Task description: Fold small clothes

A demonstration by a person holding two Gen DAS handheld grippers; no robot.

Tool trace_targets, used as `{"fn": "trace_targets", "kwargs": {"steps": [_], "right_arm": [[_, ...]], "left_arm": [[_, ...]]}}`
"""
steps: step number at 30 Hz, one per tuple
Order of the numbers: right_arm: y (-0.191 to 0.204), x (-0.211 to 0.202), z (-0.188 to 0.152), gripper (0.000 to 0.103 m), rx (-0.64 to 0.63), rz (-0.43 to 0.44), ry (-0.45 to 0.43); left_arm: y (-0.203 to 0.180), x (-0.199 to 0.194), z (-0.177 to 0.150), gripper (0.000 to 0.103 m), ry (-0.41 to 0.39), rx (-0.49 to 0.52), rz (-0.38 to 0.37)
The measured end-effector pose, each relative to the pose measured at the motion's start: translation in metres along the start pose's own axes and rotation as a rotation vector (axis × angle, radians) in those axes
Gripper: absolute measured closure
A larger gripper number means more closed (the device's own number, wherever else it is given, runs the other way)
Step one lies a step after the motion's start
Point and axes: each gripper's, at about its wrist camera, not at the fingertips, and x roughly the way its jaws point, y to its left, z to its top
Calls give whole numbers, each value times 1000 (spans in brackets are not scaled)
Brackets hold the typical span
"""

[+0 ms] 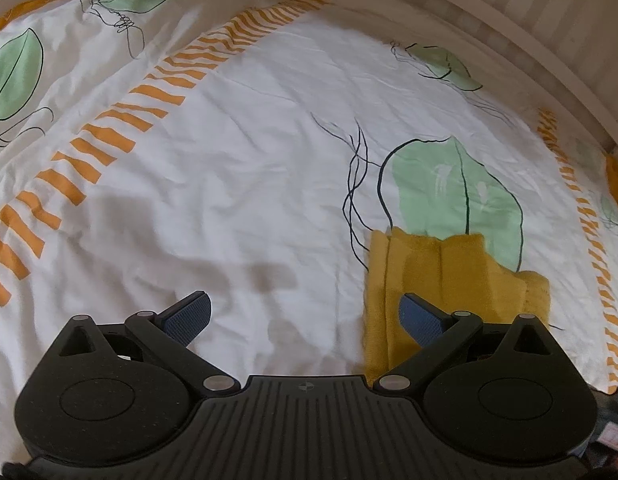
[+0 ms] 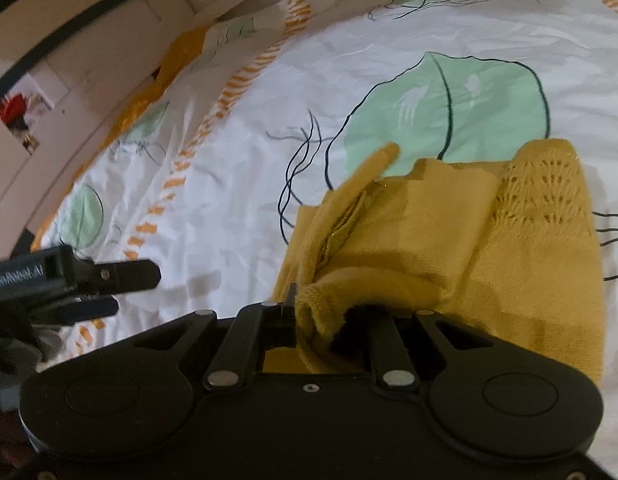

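A small mustard-yellow knit garment point(image 2: 489, 240) lies partly folded on the white bedcover point(image 2: 269, 128). My right gripper point(image 2: 329, 312) is shut on a bunched edge of the yellow garment at its near side. In the left wrist view the garment point(image 1: 441, 280) lies at the lower right. My left gripper point(image 1: 305, 316) is open and empty over the bedcover point(image 1: 249, 140), its right fingertip point(image 1: 421, 316) in front of the garment's left edge. The left gripper also shows in the right wrist view point(image 2: 121, 288) at the far left.
The bedcover has green leaf prints point(image 1: 457, 188) and orange striped bands point(image 1: 129, 116). A pale striped headboard or wall point(image 1: 549, 12) runs along the far edge. In the right wrist view, pale cabinet doors point(image 2: 69, 40) stand beyond the bed's left side.
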Motion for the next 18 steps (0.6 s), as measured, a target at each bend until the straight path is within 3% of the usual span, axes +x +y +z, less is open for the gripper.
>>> {"fn": "trace_targets", "kwargs": {"steps": [3,5,8,18], "right_arm": [[9,6,-3,74,-29,-5,6],[11,5,-6,60,-32,31,1],[15,1,-8,49,-58,88,-12],[13,-41,-11,43,-101,258,-103]], "left_arm": [[0,1,0,2,3,-2,3],[1,1,0,2,2,-3,5],[1,0,0,2,0,-5,11],[-1,3,-1,2,5,7,28]]}}
